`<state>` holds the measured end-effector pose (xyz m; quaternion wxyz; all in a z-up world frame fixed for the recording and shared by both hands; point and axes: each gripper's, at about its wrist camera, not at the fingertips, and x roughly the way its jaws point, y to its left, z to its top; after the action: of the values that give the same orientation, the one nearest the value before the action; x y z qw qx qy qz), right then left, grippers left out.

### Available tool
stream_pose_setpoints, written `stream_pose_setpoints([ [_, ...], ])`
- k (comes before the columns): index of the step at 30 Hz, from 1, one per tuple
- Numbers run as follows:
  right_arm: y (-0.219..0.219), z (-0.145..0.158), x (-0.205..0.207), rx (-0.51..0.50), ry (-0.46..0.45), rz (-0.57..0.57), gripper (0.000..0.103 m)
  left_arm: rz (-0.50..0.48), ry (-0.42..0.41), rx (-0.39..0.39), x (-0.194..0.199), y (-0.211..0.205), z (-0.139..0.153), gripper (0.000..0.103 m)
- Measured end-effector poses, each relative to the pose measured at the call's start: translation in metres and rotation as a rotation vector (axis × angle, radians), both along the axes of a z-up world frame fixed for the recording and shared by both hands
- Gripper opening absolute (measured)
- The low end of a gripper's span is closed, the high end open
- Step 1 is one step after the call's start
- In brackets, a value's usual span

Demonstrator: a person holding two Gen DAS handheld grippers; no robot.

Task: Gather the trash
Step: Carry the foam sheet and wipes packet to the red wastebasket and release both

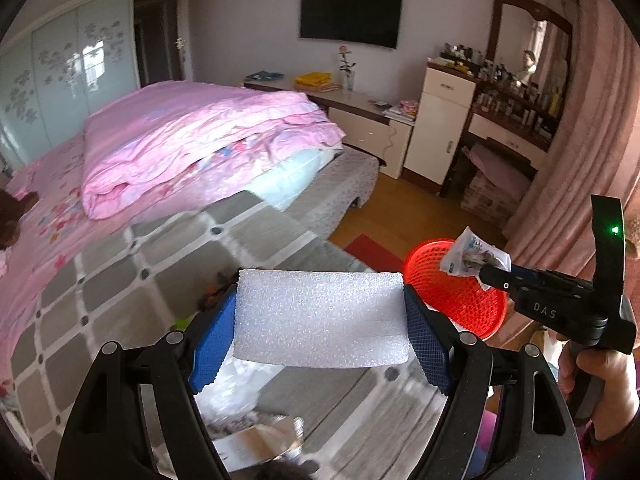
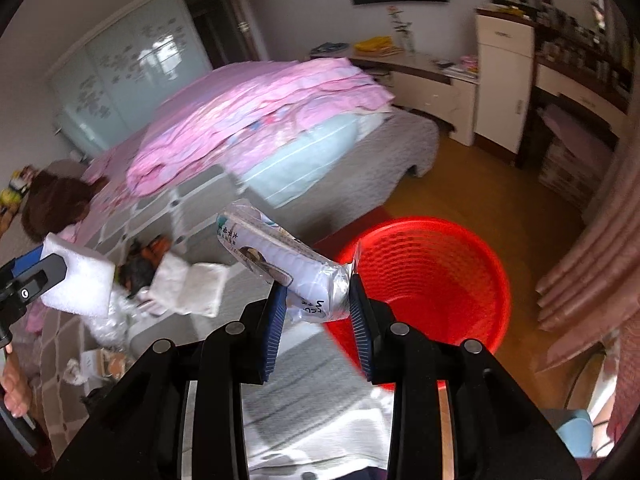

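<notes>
1. Left gripper (image 1: 320,316) clamps a white foam sheet (image 1: 320,316) above the bed (image 1: 120,260).
2. Right gripper (image 2: 316,300) grips a crumpled plastic wrapper (image 2: 280,256) beside the red basket (image 2: 440,280).
3. Advice: centre each piece over the basket's mouth before releasing.

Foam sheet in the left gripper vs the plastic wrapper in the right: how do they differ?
The foam sheet is plain white, flat and rectangular; the plastic wrapper is clear, printed and crumpled. The foam spans the wide-set fingers of the left gripper; the wrapper is pinched at one end in the right gripper, most of it sticking out. The wrapper is closer to the red basket. Both are held off the bed.
</notes>
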<state>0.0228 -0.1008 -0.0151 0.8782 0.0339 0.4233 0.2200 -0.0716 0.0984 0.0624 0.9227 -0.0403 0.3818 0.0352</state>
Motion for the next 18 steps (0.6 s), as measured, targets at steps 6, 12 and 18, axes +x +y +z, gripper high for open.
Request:
stream_pose_setpoints([
  [6,-0.032,-0.005,0.007,-0.009,0.011,-0.102,0.031,-0.047,0.012,-0.005,0.027,-0.022,-0.007,0.075],
  [12,-0.062,-0.006,0.011,-0.024,0.005,-0.186,0.031,-0.073,0.037,0.002,0.054,-0.045,-0.017,0.075],
  [18,-0.083,-0.013,0.016,-0.051,0.014,-0.261,0.031,-0.113,0.066,0.031,0.083,-0.078,-0.032,0.075],
])
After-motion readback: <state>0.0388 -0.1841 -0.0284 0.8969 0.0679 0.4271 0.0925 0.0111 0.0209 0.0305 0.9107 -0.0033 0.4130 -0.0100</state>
